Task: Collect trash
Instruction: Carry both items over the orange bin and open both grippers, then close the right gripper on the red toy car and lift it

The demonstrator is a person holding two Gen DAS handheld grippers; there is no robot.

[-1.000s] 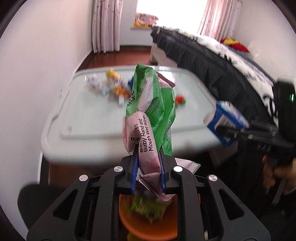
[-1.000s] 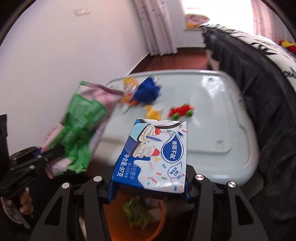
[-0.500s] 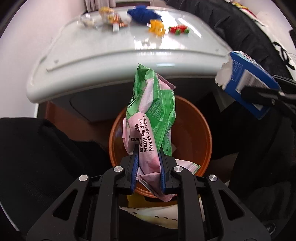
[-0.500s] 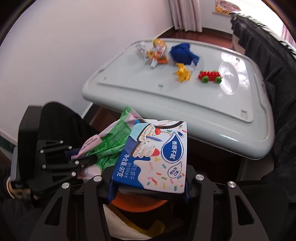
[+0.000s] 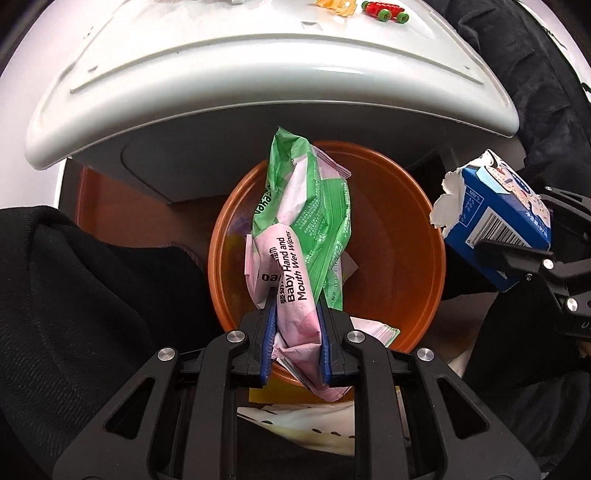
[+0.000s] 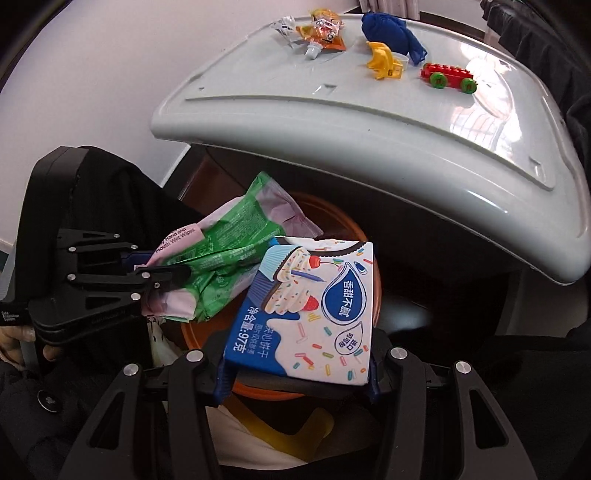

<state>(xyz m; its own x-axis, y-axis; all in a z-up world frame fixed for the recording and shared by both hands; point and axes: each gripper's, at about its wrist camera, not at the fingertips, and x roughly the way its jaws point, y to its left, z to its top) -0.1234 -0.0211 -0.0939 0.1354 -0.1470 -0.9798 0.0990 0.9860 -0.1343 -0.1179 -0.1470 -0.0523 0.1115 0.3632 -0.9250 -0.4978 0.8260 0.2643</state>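
Observation:
My left gripper (image 5: pixel 295 314) is shut on a green and pink wet wipes packet (image 5: pixel 306 229) and holds it over the mouth of an orange bin (image 5: pixel 406 229) on the floor. My right gripper (image 6: pixel 295 373) is shut on a blue and white biscuit box (image 6: pixel 314 310), held above the bin's rim (image 6: pixel 321 203). The box (image 5: pixel 495 221) shows at the right of the left wrist view, beside the bin. The wipes packet (image 6: pixel 221 243) and left gripper (image 6: pixel 147 277) show at the left of the right wrist view.
A grey plastic lid-like tabletop (image 6: pixel 369 122) overhangs the bin. On it lie a snack pouch (image 6: pixel 325 33), a clear wrapper (image 6: pixel 282 27), a blue cloth (image 6: pixel 391 33), a yellow toy (image 6: pixel 384 61) and a red toy car (image 6: pixel 447 77). Dark bedding (image 5: pixel 535 92) is at right.
Both grippers have come down from table height and tilted toward the floor. The orange bin now fills the middle of the views, with the packet and box held over it.

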